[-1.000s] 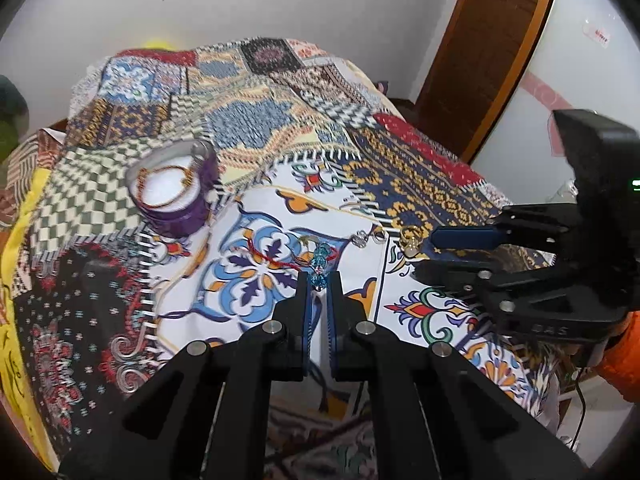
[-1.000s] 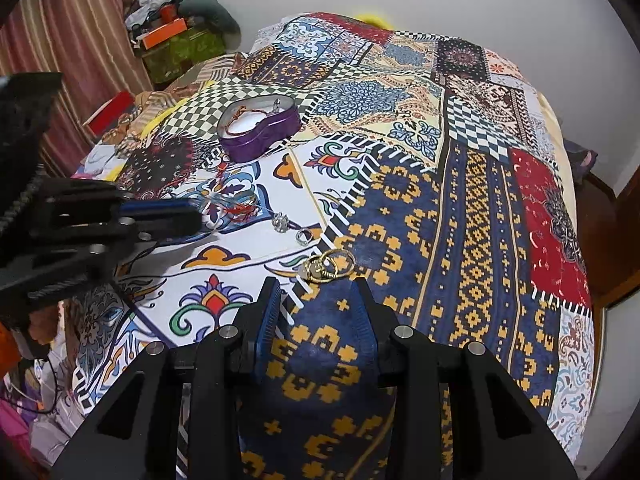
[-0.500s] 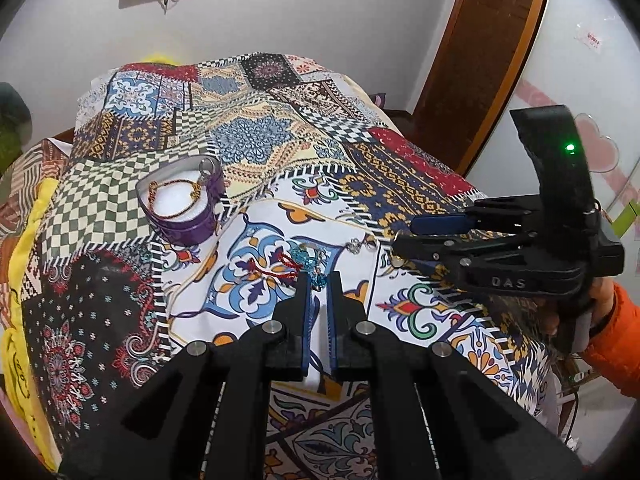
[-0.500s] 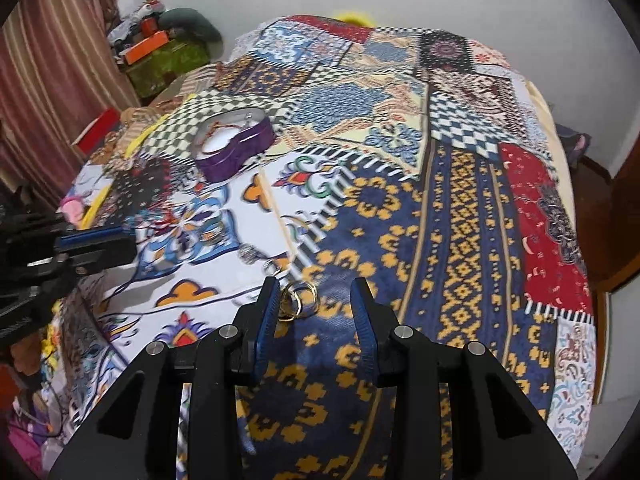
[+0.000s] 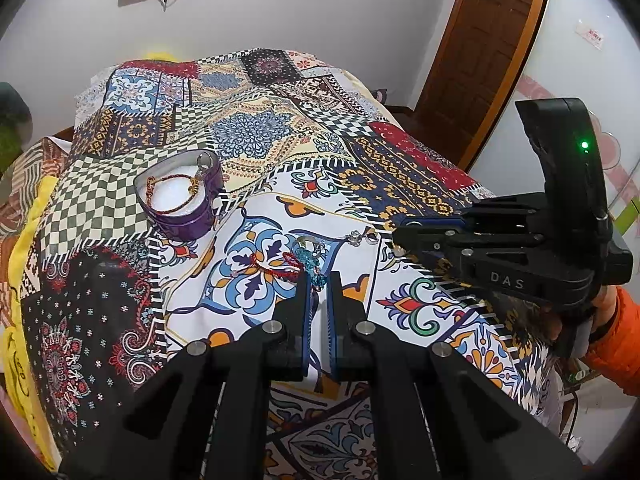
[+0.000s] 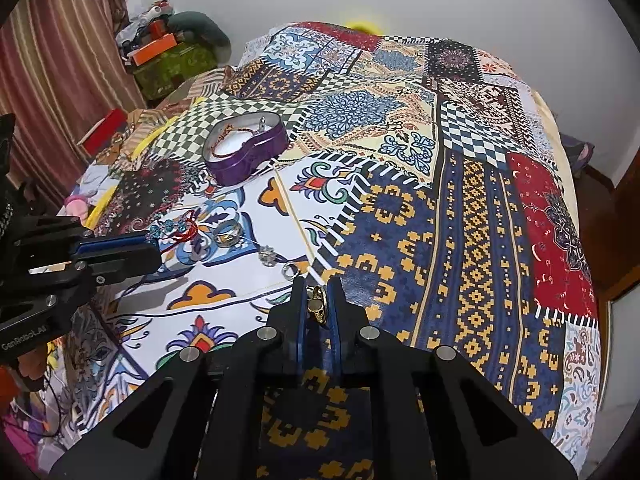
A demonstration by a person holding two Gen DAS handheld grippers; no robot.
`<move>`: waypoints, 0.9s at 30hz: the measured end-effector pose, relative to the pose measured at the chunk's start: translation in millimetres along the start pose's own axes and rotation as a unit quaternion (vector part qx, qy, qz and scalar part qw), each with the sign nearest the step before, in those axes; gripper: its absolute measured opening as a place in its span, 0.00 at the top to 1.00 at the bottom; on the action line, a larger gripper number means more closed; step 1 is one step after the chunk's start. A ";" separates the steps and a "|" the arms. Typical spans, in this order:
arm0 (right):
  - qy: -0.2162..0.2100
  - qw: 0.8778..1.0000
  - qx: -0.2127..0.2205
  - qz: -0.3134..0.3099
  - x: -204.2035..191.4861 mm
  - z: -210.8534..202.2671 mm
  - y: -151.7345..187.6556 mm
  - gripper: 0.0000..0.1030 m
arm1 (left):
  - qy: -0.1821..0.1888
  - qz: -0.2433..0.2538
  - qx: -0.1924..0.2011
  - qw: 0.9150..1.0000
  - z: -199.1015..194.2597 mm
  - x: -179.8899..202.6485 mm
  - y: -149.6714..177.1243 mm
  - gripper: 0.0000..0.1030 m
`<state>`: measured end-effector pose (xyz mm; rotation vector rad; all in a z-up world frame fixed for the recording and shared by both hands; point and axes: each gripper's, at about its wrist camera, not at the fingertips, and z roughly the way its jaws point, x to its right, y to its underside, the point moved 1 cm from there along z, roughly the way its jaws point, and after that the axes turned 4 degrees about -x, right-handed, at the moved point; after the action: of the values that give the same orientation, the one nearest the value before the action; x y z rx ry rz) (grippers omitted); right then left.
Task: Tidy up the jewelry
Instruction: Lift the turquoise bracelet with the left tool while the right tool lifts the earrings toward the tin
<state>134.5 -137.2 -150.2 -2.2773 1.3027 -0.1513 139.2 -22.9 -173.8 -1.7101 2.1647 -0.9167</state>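
Note:
A purple heart-shaped tin (image 5: 180,200) with a white lining holds a brown cord bracelet and a silver piece; it also shows in the right wrist view (image 6: 246,152). My left gripper (image 5: 318,280) is shut on a teal bead bracelet (image 5: 310,258), beside a red cord bracelet (image 5: 276,266). My right gripper (image 6: 318,292) is shut on gold rings (image 6: 318,306) above the quilt. Two small silver pieces (image 6: 276,262) and a clear bangle (image 6: 228,234) lie on the white patch.
The patchwork quilt (image 6: 460,208) covers a bed. Clutter and a green box (image 6: 172,64) sit at the far left beside a curtain. A wooden door (image 5: 484,48) stands behind on the right.
My right gripper moved down onto the gold rings and closed on them. My left gripper stayed shut on the teal bracelet and drew back a little.

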 end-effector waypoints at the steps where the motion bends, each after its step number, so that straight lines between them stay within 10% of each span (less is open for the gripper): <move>1: -0.002 1.000 0.002 0.001 -0.1 -2.2 -0.2 0.94 | -0.001 0.000 0.001 1.000 -1.4 -0.3 -0.4 0.95; 18: 0.026 0.999 0.027 0.000 0.3 -26.0 -9.1 0.96 | -0.017 -0.010 0.027 0.999 -27.4 -8.1 -4.4 0.95; 22: 0.030 1.000 -0.006 -0.005 1.0 -11.0 -1.2 0.68 | -0.017 -0.011 0.018 1.000 -21.4 -10.0 -1.2 0.95; 27: 0.030 0.999 -0.018 -0.009 2.4 -0.1 0.4 0.68 | -0.017 -0.013 0.011 1.000 -14.5 -10.9 -0.3 0.95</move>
<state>135.5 -139.4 -150.7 -2.3326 1.3258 -0.2062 134.8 -8.1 -164.5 -1.7342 2.1076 -0.9091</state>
